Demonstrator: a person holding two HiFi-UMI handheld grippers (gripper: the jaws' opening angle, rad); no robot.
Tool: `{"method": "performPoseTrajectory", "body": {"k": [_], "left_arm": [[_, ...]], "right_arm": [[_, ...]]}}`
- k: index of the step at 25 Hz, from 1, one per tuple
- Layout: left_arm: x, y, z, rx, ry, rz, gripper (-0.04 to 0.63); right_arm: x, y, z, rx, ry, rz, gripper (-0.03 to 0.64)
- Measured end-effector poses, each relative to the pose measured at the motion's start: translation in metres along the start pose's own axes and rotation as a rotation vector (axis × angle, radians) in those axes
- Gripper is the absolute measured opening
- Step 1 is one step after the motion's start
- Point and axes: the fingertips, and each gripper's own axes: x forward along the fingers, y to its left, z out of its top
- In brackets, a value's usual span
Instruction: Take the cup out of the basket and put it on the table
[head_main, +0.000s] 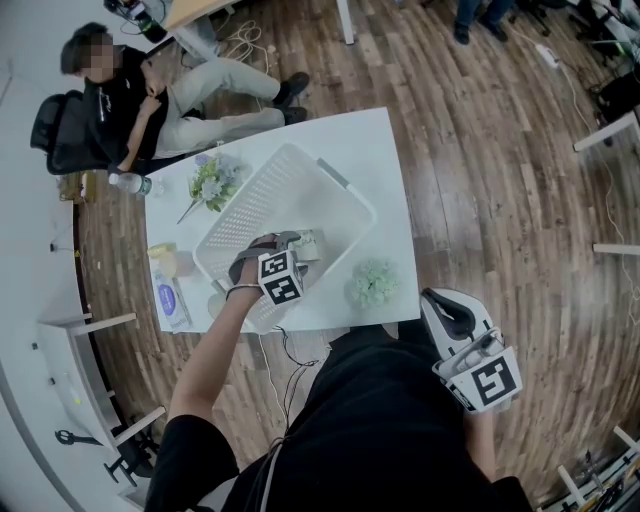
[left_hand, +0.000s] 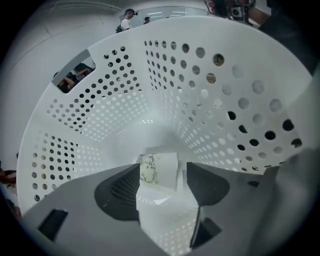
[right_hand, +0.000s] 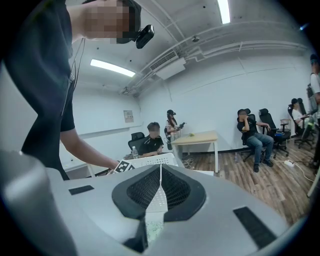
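A white perforated basket (head_main: 300, 180) stands on the white table (head_main: 370, 140). Inside it, a white cup (head_main: 308, 245) with a green leaf print lies on its side on the basket floor. My left gripper (head_main: 280, 245) reaches steeply down into the basket. In the left gripper view its jaws stand open, one on each side of the cup (left_hand: 159, 170), and the left gripper (left_hand: 162, 172) is low over the basket floor (left_hand: 150, 130). My right gripper (head_main: 445, 305) hangs off the table's near right corner. In the right gripper view the right gripper (right_hand: 160, 172) is shut, with nothing between its pads.
On the table a flower bunch (head_main: 213, 180) sits beyond the basket, a pale green plant ball (head_main: 374, 283) at its right, a tissue pack (head_main: 172, 300) and a yellow item (head_main: 165, 258) at its left. A person (head_main: 130, 90) sits past the table's far end.
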Motion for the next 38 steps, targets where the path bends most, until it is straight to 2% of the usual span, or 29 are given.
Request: {"method": "performPoseTrajectory", "body": {"k": [6,8,12,17,23,38], "left_arm": [[0.015,-0.002,-0.015,-0.004,0.045,-0.011,0.239],[0.018,-0.001,-0.016,-0.012,0.046,-0.003,0.192],[0.013,0.002,-0.016,-0.009,0.049,0.022,0.145],[0.005,0.014,-0.018,-0.025,0.056,0.112,0.071],[-0.011,0.031,-0.016,-0.054,0.042,0.205,0.021],[-0.041,0.037,-0.006,-0.150,0.019,0.266,0.015]], "right_arm": [[-0.002,-0.002,-0.001,0.002,0.004,-0.004,0.026],[-0.004,-0.004,-0.001,0.005,0.003,-0.006,0.026],[-0.006,-0.005,-0.002,0.007,0.006,-0.007,0.026],[-0.005,-0.006,-0.002,0.005,0.003,0.007,0.026],[-0.004,-0.004,0.000,-0.001,-0.003,0.023,0.026],[-0.014,-0.007,0.000,-0.012,-0.022,0.057,0.026]]}}
